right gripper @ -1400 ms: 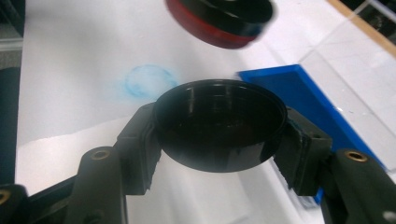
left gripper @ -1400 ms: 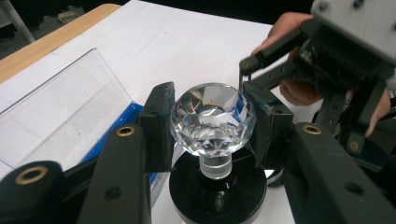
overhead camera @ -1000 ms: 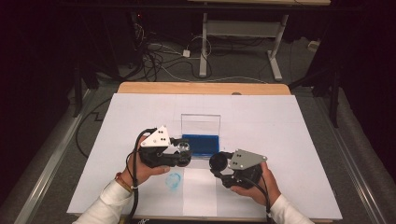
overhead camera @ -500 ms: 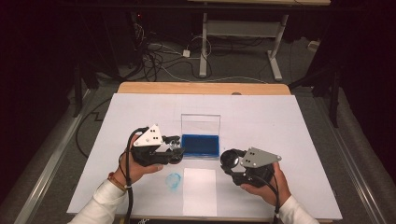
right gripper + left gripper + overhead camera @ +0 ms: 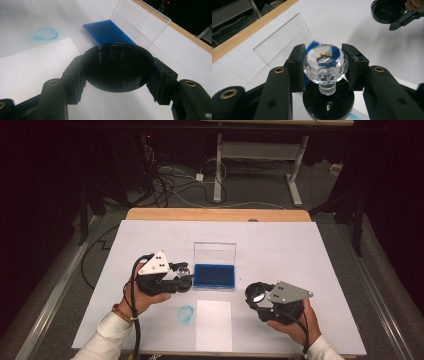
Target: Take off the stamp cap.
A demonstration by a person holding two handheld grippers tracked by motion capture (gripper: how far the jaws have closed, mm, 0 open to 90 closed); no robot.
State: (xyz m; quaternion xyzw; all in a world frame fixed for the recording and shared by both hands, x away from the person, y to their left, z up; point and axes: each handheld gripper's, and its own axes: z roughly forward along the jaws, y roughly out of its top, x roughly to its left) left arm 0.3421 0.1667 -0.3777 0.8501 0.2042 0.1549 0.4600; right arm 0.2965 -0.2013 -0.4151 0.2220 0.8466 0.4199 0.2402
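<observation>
Crystal-knob stamp clamped in left gripper fingers, at left edge of open blue ink pad. Right gripper fingers closed on black round cap, off to pad's right. Likely step: stamp uncapped, inking next; needs short move over pad, then press down. Blue ring print and white paper near front edge of tabletop; free room right and behind.

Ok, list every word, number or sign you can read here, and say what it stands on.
Black round cap in the right gripper: raised marks on its face, too blurred to read.
Crystal-knobbed stamp in the left gripper: no lettering.
Blue ink pad, white paper, blue ring print: no text.
</observation>
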